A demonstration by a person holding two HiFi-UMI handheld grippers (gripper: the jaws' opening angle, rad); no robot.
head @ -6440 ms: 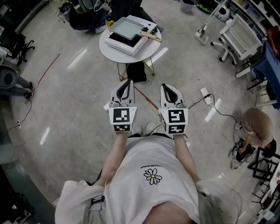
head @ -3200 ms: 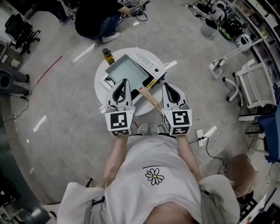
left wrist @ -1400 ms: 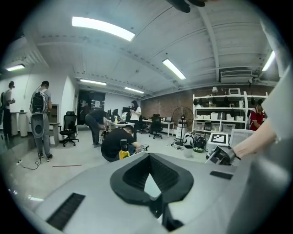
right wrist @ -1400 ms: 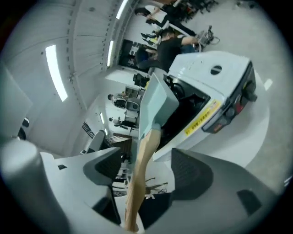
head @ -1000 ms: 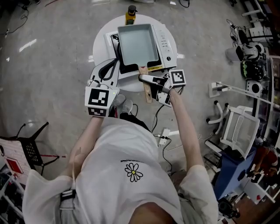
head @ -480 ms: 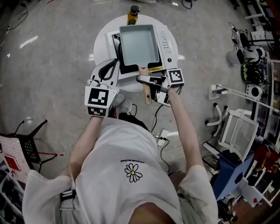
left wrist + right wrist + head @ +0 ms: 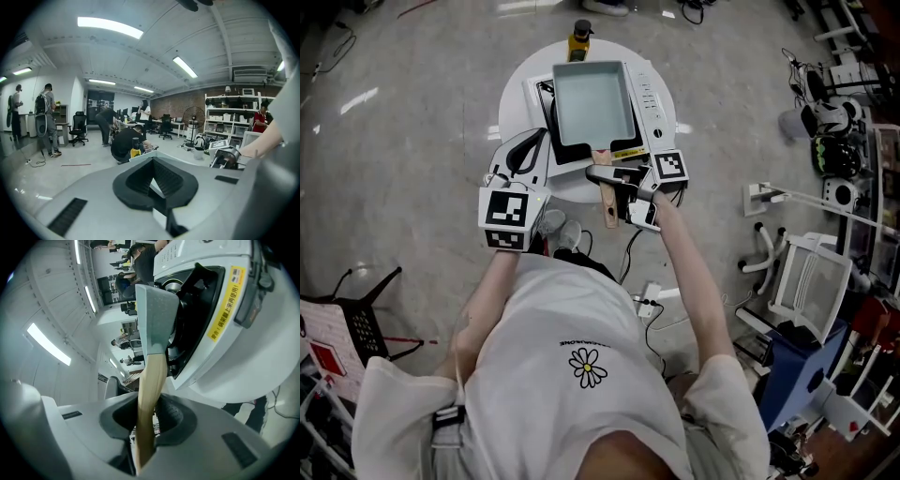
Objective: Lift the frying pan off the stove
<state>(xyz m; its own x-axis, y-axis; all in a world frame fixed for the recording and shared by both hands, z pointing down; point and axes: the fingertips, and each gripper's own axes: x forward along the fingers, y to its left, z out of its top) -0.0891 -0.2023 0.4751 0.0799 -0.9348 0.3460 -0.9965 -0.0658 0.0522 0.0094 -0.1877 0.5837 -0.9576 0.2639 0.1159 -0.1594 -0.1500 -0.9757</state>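
Your R claw (image 7: pixel 145 427) is clamped on the pan (image 7: pixel 592 101) handle (image 7: pixel 151 380). L claw (image 7: pixel 157 187) is together, empty, near the stove (image 7: pixel 654 98). Bottle (image 7: pixel 579 37) stands behind the pan at the table (image 7: pixel 514 94) edge. Handle end is hidden in the claw.

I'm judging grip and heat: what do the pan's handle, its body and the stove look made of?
The handle looks like bare light wood: matte, pale tan. The pan body is probably coated metal: smooth, pale grey-green, with thin upright walls. The stove has a glossy white casing, likely plastic, and a black top, possibly glass.
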